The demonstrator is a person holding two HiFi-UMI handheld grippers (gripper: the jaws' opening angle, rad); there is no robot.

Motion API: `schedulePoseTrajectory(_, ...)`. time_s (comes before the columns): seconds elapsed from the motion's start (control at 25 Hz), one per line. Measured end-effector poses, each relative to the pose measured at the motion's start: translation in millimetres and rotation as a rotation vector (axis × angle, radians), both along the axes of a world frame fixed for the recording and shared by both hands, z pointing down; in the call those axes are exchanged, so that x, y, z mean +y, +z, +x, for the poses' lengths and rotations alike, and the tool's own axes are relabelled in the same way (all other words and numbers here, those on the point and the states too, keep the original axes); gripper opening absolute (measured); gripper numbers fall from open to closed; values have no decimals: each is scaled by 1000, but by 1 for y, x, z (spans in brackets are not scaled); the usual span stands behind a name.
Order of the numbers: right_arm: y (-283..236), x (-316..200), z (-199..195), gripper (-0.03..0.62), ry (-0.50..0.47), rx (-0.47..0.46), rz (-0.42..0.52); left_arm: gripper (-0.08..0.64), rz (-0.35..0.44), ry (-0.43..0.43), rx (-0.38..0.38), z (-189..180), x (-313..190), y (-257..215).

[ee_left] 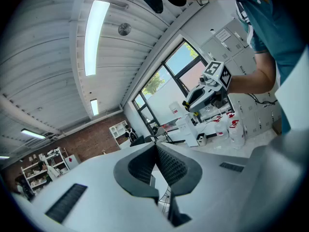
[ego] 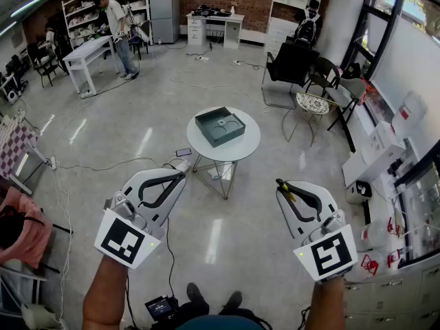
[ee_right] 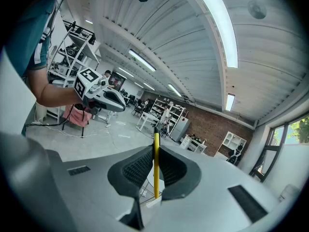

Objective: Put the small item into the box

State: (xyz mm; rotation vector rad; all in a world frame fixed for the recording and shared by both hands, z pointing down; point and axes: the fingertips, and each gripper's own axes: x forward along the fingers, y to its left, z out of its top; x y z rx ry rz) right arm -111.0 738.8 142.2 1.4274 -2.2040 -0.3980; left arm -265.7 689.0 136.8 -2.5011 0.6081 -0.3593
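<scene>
A dark grey open box [ego: 219, 126] sits on a small round white table [ego: 247, 145] ahead of me; something small and pale lies inside it. My right gripper [ego: 281, 185] is shut on a thin yellow pen [ee_right: 156, 164] with a black tip, which stands upright between the pads [ee_right: 136, 168]. The yellow pen [ego: 287, 192] shows at the jaw tips in the head view. My left gripper [ego: 183, 174] is shut with nothing between its pads [ee_left: 170, 166]. Both grippers hang in the air short of the table, well above the floor.
A black chair [ego: 289, 67] and a white mesh chair [ego: 313, 106] stand right of the table. A phone [ego: 183, 152] and cables lie on the floor to its left. A person [ego: 119, 23] stands at a white bench [ego: 88, 52] far back. Cabinets [ego: 405, 280] line the right wall.
</scene>
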Motion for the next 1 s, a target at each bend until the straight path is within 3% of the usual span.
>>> schedulePoseTrajectory(0.52,0,-14,-16,61,31,5,-7,18,-11,30,2,-14,-13,1)
schedulePoseTrajectory(0.8,-4,-47,-73,61,39,-31,-3,18,-13,50,4,-66,-44,2)
schedulePoseTrajectory(1.0,1,-77,-68,61,26,-60,3,18,-22,47,5,-59,-73,13)
